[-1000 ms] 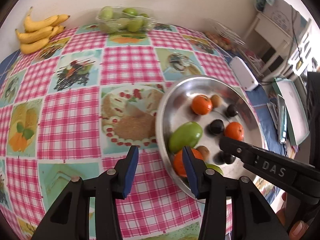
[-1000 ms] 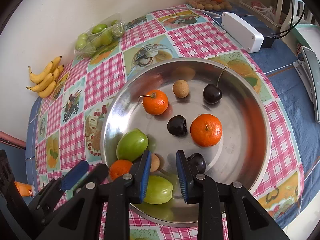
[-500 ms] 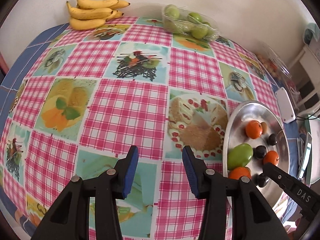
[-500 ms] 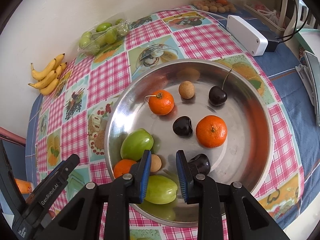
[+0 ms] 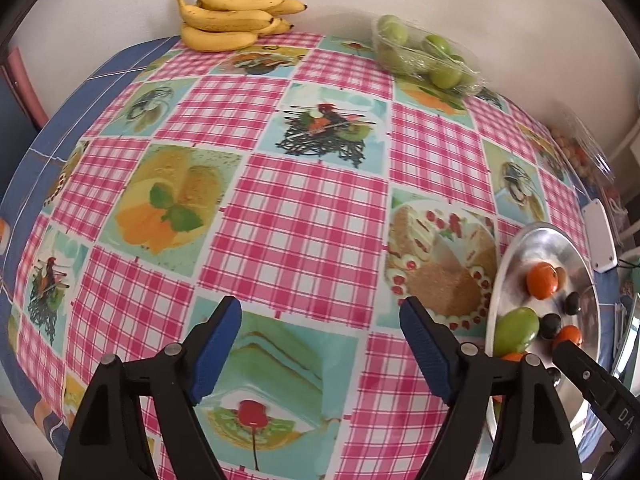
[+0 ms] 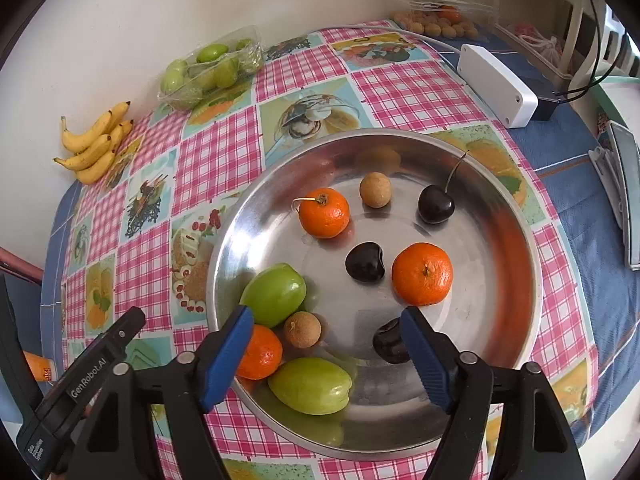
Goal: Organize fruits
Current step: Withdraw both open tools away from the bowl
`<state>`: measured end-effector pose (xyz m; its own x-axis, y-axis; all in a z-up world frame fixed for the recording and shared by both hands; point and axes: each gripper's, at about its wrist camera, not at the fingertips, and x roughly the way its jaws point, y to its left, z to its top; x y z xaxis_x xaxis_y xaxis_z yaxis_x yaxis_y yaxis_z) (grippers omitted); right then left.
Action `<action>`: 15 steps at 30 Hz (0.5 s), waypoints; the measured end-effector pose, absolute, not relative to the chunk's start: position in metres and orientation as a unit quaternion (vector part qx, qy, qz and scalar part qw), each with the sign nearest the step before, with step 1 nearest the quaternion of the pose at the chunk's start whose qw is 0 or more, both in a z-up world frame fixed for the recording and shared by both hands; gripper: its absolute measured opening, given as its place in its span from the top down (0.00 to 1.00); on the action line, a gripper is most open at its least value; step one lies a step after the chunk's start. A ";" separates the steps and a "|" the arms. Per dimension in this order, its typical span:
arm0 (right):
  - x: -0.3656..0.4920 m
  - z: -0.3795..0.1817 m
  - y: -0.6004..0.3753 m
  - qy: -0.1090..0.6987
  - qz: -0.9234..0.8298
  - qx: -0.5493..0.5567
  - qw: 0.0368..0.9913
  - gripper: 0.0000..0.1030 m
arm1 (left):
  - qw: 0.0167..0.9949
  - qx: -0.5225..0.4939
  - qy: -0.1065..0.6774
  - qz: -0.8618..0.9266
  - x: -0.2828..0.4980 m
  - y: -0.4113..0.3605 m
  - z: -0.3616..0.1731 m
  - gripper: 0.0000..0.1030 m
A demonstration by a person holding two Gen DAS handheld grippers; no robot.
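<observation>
1. Your steel bowl [image 6: 516,216] sits on the checked cloth of the desk [image 5: 288,216], toward the right side, and it holds loose fruit
2. Inside it you have three tangerines: one with a stem [image 6: 324,213] toward the back, one [image 6: 423,273] right of centre, one [image 6: 260,353] at the near-left rim
3. Two green fruits lie there as well: a rounder one [image 6: 276,294] just behind the near-left tangerine, and a ridged one [image 6: 311,385] at the front rim, touching that tangerine
4. Three dark cherries are in the bowl: one with a long stalk [image 6: 436,204] at the back right, one [image 6: 365,262] just left of the right tangerine, one [image 6: 390,342] partly hidden behind your right claw's finger
5. Two small tan longans lie apart: one [image 6: 375,189] at the back, one [image 6: 302,329] between the green fruits
6. A clear plastic tray of green fruits [image 5: 424,54] stands against the far wall; a bunch of bananas [image 5: 234,20] lies to its left, well apart from it
7. A second clear box of small tan fruits [image 6: 438,20] sits at the far right corner, near a white power box [image 6: 496,84]
8. Your right claw [image 6: 326,354] hangs over the bowl's near rim, spread wide and gripping nothing
9. Your left claw [image 5: 320,354] hangs over bare cloth to the left of the bowl, also spread wide and holding nothing
</observation>
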<state>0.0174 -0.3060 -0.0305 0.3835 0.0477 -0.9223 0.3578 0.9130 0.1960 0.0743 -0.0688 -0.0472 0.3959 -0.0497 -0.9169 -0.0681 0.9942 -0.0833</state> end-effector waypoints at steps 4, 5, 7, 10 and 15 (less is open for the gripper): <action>0.019 -0.031 -0.304 0.547 -0.093 0.180 0.812 0.07 | 0.831 -0.050 0.553 0.017 0.075 -0.066 -0.051 0.20; 0.019 -0.031 -0.304 0.547 -0.093 0.178 0.813 0.05 | 0.831 -0.051 0.554 0.019 0.075 -0.065 -0.052 0.20; 0.019 -0.030 -0.304 0.547 -0.093 0.175 0.814 0.03 | 0.830 -0.049 0.555 0.021 0.075 -0.065 -0.052 0.19; 0.020 -0.030 -0.303 0.546 -0.092 0.171 0.815 0.00 | 0.832 -0.042 0.553 0.024 0.075 -0.066 -0.052 0.19; 0.022 -0.030 -0.302 0.547 -0.092 0.156 0.818 0.00 | 0.834 -0.034 0.550 0.022 0.075 -0.067 -0.052 0.09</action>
<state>0.0218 -0.3016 -0.0301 0.3856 0.0210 -0.9224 0.3206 0.9344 0.1553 0.0745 -0.0670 -0.0517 0.3940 -0.0012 -0.9191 -0.0747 0.9967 -0.0333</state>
